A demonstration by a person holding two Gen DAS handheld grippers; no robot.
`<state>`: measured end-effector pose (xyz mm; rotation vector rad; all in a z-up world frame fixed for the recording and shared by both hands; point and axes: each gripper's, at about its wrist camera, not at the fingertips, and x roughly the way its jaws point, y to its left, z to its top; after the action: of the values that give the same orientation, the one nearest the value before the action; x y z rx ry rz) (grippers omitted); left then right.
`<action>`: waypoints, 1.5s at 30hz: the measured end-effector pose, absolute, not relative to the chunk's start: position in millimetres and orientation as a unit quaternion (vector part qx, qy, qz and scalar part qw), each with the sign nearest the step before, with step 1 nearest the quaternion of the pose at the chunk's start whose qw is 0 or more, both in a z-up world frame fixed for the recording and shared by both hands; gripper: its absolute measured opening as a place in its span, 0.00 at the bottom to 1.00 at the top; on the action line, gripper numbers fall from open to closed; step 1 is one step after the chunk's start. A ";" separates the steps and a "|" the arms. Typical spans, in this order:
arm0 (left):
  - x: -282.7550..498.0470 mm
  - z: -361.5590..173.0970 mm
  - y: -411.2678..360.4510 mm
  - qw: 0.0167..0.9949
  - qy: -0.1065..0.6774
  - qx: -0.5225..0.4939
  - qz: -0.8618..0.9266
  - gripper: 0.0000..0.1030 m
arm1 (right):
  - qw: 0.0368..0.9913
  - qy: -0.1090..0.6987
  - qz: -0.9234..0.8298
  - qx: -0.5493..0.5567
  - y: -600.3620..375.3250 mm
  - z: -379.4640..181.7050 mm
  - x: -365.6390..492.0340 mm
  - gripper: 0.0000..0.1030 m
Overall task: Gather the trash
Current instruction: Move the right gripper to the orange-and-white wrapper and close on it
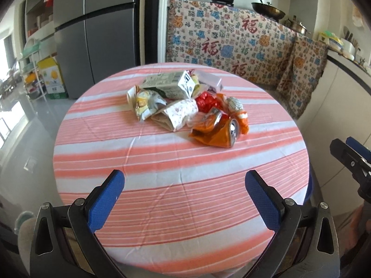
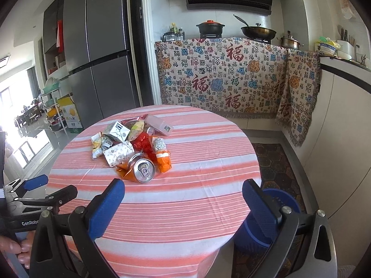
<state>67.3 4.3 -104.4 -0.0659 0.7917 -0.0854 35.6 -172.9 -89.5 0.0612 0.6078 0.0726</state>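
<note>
Since both grippers gape wide and empty, left gripper (image 1: 184,185) low in frame, right gripper (image 2: 183,194) too, nothing grabbed yet. Trash pile (image 2: 133,148) mid-frame on striped round table (image 2: 185,220). Crushed can (image 2: 142,168) probably light, dented, slippery: pinch across the body. Wrappers flimsy, crinkly. Blue bin (image 2: 289,202) lower right.

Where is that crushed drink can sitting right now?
The crushed can lies on the striped round table, at the near edge of the trash pile, resting on an orange wrapper.
</note>
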 end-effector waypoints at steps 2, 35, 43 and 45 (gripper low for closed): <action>73.6 -112.2 8.4 0.917 0.394 -0.035 -0.047 1.00 | 0.949 0.310 0.038 0.033 -174.8 -100.3 43.7 1.00; 104.1 -160.7 -14.3 0.900 0.436 -0.015 -0.012 1.00 | 0.867 0.456 0.197 0.031 -146.4 -178.0 250.6 0.31; 100.9 -154.9 -8.3 0.903 0.429 -0.016 -0.012 1.00 | 0.790 0.518 0.308 0.108 -129.7 -176.2 213.9 0.30; 99.9 -154.3 -9.5 0.903 0.428 -0.021 -0.015 1.00 | 0.805 0.504 0.290 0.121 -135.6 -169.7 203.9 0.30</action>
<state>99.9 -9.5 -154.3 -0.0439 0.8845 -0.0312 203.9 -135.6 -169.7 0.2588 1.0789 0.6212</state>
